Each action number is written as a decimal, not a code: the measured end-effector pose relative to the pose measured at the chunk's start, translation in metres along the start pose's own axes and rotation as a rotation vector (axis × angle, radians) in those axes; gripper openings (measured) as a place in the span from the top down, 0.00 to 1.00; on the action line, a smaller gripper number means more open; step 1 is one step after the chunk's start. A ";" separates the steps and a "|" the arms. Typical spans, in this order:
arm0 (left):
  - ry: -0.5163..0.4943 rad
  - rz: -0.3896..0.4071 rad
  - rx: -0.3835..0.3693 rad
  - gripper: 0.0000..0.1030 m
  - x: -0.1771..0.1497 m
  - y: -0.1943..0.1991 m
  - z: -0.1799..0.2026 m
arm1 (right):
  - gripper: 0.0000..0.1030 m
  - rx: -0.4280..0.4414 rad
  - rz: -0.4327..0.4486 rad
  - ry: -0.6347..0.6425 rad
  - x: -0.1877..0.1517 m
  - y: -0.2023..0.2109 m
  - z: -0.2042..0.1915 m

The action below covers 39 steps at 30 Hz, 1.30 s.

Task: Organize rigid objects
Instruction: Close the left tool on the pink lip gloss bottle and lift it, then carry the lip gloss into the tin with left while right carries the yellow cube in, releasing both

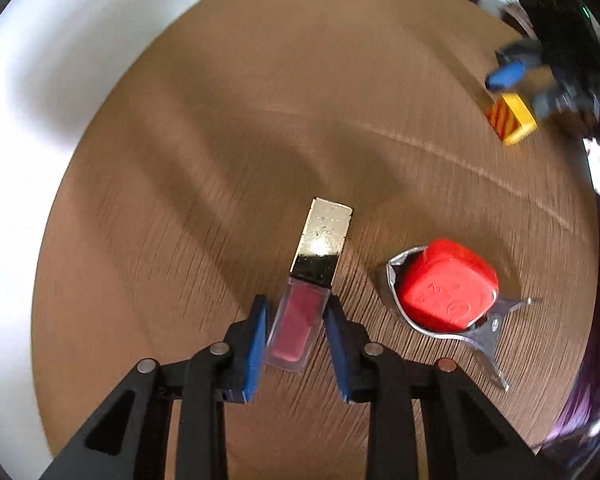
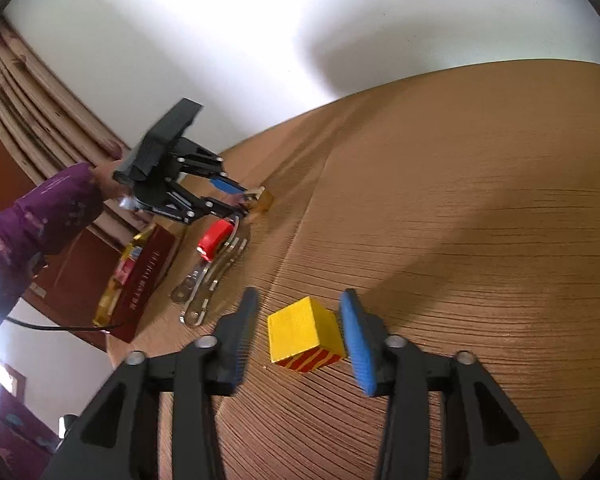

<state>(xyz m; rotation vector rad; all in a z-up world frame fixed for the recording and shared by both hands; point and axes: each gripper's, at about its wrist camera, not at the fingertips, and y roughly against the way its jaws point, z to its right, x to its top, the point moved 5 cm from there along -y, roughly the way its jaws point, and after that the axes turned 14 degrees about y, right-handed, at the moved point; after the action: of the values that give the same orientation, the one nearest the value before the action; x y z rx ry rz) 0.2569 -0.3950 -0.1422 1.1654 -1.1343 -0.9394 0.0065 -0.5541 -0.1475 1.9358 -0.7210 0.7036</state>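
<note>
Yellow block point(image 2: 306, 334) sits apart from table edge point(image 2: 400, 80).

The table point(image 1: 228, 128) looks like wood, matt brown with fine dark grain lines. The lip gloss bottle point(image 1: 294, 330) has a clear, glossy body with red colour inside, and a shiny gold cap point(image 1: 324, 236) with a speckled mirror finish. The red block point(image 1: 446, 290) looks like smooth plastic with a soft sheen and raised lettering. Under it lies thin, bright polished metal point(image 1: 488, 330). The yellow cube point(image 2: 302, 328) looks like painted wood, smooth and matt, with red stripes on 1 face. Both grippers are matt black plastic with blue pads point(image 2: 358, 340) that look rubbery. The sleeve point(image 2: 36, 216) is purple patterned cloth.
</note>
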 end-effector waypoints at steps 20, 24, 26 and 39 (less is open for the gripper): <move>0.642 0.223 0.027 0.80 -0.091 0.027 -0.031 | 0.73 -0.250 -0.176 0.214 -0.010 -0.015 -0.022; 0.759 0.295 0.006 0.80 -0.122 0.060 -0.009 | 0.73 -0.252 -0.134 0.204 -0.002 -0.001 -0.027; 0.823 0.339 -0.008 0.80 -0.146 0.077 -0.005 | 0.73 -0.250 -0.113 0.203 0.003 0.006 -0.032; 1.082 0.539 0.082 0.80 -0.271 0.190 0.020 | 0.73 -0.157 -0.057 0.217 0.020 0.006 -0.090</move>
<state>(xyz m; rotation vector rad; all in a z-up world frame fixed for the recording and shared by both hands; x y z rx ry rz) 0.1807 -0.1047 -0.0013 1.1009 -0.5175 0.1944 -0.0011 -0.4797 -0.0924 1.7000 -0.5670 0.7836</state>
